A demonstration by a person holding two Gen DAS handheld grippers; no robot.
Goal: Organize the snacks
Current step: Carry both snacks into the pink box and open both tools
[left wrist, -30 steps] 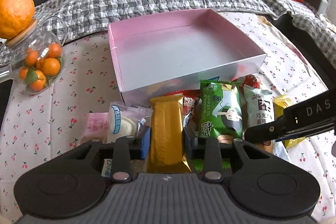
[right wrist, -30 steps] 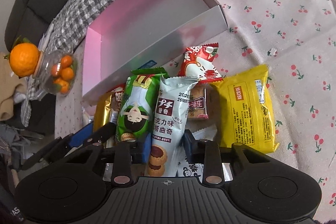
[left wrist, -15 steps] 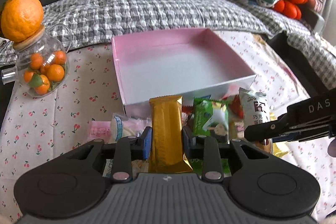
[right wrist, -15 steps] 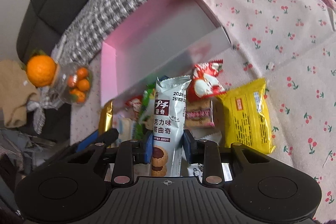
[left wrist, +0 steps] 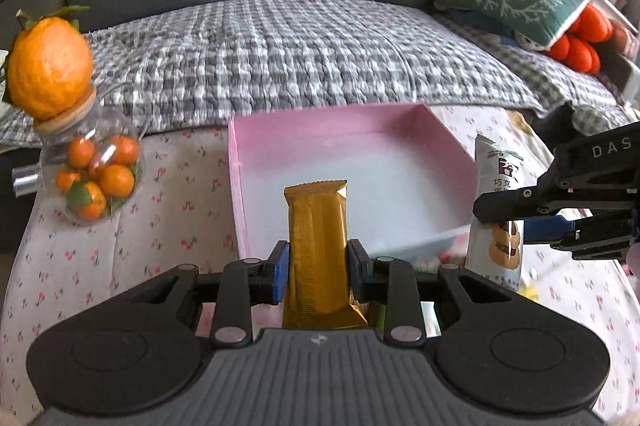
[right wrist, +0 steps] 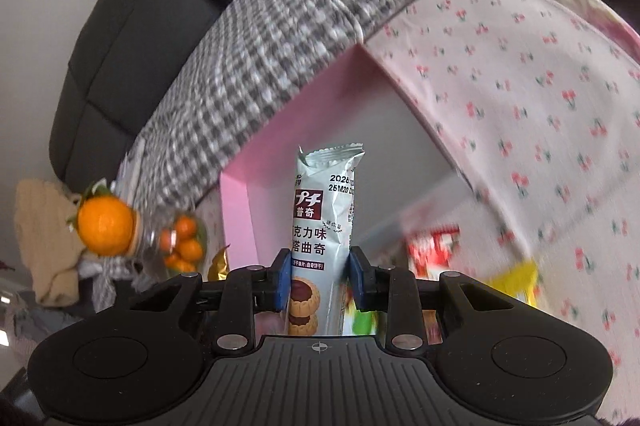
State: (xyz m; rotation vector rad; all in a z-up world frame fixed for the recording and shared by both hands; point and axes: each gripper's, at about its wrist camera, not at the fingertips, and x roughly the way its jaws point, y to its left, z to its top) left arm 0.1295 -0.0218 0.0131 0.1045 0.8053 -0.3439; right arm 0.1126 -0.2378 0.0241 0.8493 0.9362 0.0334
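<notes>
My left gripper point(left wrist: 317, 266) is shut on a gold snack bar point(left wrist: 316, 226) and holds it up in front of the open pink box point(left wrist: 436, 130). My right gripper point(right wrist: 319, 278) is shut on a silver chocolate cookie packet point(right wrist: 324, 210), lifted toward the same pink box point(right wrist: 248, 182). In the left wrist view the right gripper point(left wrist: 520, 214) shows at the right edge with the silver packet point(left wrist: 496, 186) by the box's right wall. The box looks empty inside.
A glass jar of small oranges with an orange-shaped lid point(left wrist: 92, 170) stands left of the box. Red point(right wrist: 432, 250) and yellow point(right wrist: 516, 278) snack packs lie blurred on the cherry-print cloth point(right wrist: 540, 86). A checked blanket point(left wrist: 300, 50) and dark sofa lie behind.
Both grippers have lifted their snacks off the pile and raised them toward the pink box. The remaining snacks dropped low or out of view.
</notes>
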